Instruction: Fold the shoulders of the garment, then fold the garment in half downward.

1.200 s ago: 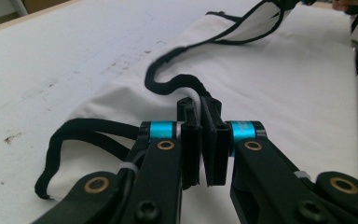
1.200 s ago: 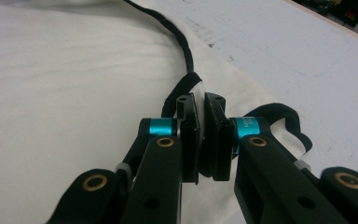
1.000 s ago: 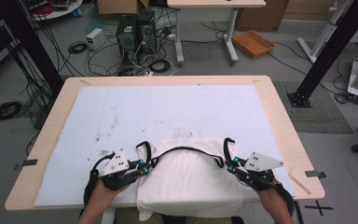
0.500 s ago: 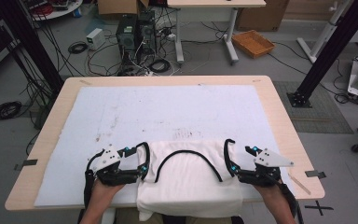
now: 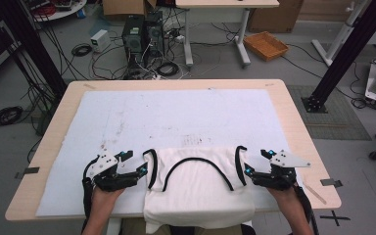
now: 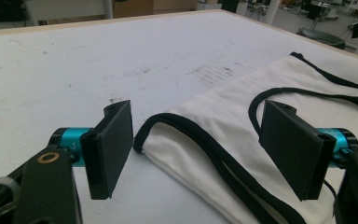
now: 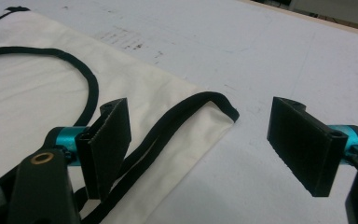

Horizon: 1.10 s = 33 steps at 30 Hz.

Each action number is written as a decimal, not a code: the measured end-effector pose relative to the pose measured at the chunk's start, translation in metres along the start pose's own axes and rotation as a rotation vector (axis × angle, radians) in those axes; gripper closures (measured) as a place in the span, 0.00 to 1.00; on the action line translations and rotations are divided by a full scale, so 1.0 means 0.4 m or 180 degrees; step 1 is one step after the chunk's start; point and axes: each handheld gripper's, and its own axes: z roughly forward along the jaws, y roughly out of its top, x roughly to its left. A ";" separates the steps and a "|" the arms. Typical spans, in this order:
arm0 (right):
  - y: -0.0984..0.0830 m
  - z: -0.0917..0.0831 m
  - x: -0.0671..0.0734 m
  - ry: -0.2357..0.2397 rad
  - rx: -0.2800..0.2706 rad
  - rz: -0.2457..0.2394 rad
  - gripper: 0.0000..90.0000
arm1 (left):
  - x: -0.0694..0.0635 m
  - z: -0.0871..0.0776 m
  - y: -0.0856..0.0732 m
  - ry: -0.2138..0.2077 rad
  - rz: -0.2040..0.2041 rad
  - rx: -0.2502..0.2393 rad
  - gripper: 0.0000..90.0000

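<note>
White top (image 5: 198,188) lies flat on table (image 5: 176,84) | left gripper (image 5: 143,170) wide open, holding nothing, jaws just opened | right gripper (image 5: 246,169) likewise, beside strap

The garment (image 5: 198,188) at the near edge of the table (image 5: 293,112) is plain white, with black piping round its neckline and armholes. The mat (image 5: 176,115) covering the table is white, marked with faint grey smudges and dark specks near its middle. The table's bare rim is pale wood. The left gripper (image 5: 139,170) and the right gripper (image 5: 247,169) are black, each with turquoise metal collars behind its jaws and a light grey plate on top.
</note>
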 end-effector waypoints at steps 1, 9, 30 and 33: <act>0.000 -0.003 0.001 0.0008 -0.0003 0.0005 0.24 | -0.002 0.002 0.000 0.0021 0.0009 0.0013 0.29; -0.001 -0.014 -0.014 -0.0037 -0.0038 0.0082 0.24 | 0.014 0.013 0.012 0.0142 -0.0048 0.0085 0.29; 0.070 0.134 -0.058 0.0228 0.0341 0.0070 0.24 | 0.097 0.180 0.096 -0.0222 -0.0165 0.0861 0.35; 0.080 0.167 -0.069 0.0255 0.0461 0.0076 0.24 | 0.098 0.200 0.092 -0.0239 -0.0065 0.1029 0.42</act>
